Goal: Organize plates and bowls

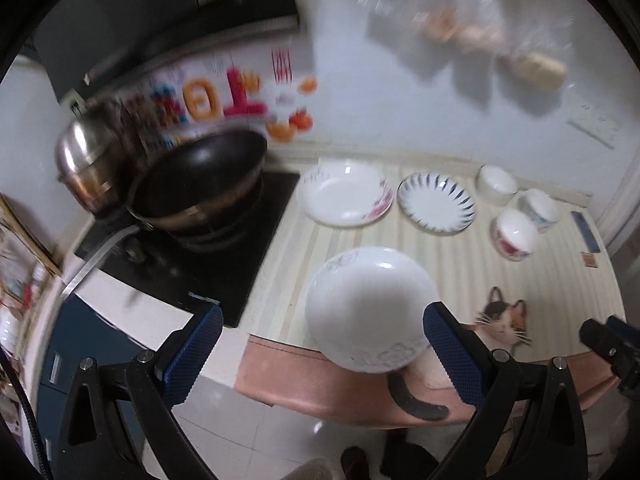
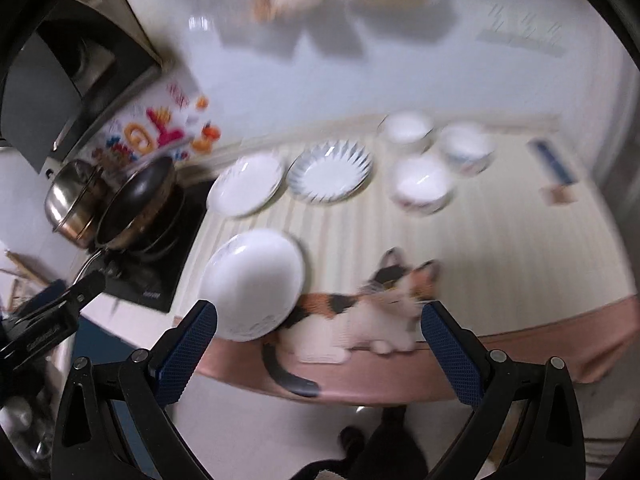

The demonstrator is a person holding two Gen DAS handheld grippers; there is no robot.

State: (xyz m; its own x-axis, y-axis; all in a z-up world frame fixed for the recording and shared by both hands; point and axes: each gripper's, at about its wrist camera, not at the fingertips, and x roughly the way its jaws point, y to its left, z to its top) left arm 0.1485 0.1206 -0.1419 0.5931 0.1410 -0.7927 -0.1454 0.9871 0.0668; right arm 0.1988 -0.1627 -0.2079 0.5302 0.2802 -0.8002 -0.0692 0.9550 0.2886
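Note:
A white plate (image 1: 370,308) lies at the front edge of the striped counter (image 1: 440,264); it also shows in the right wrist view (image 2: 256,284). A floral white plate (image 1: 344,194) and a blue-rayed plate (image 1: 436,202) lie at the back. Three white bowls (image 1: 514,236) stand to their right. In the right wrist view these are the floral plate (image 2: 246,188), the rayed plate (image 2: 330,172) and the bowls (image 2: 422,184). My left gripper (image 1: 320,356) is open and empty, just short of the near plate. My right gripper (image 2: 320,352) is open and empty in front of the counter edge.
A black wok (image 1: 200,184) and a steel pot (image 1: 88,160) sit on a black cooktop (image 1: 224,264) at the left. A cat picture (image 2: 380,308) is printed on the counter mat. The counter's pink front edge (image 1: 320,384) drops to a tiled floor.

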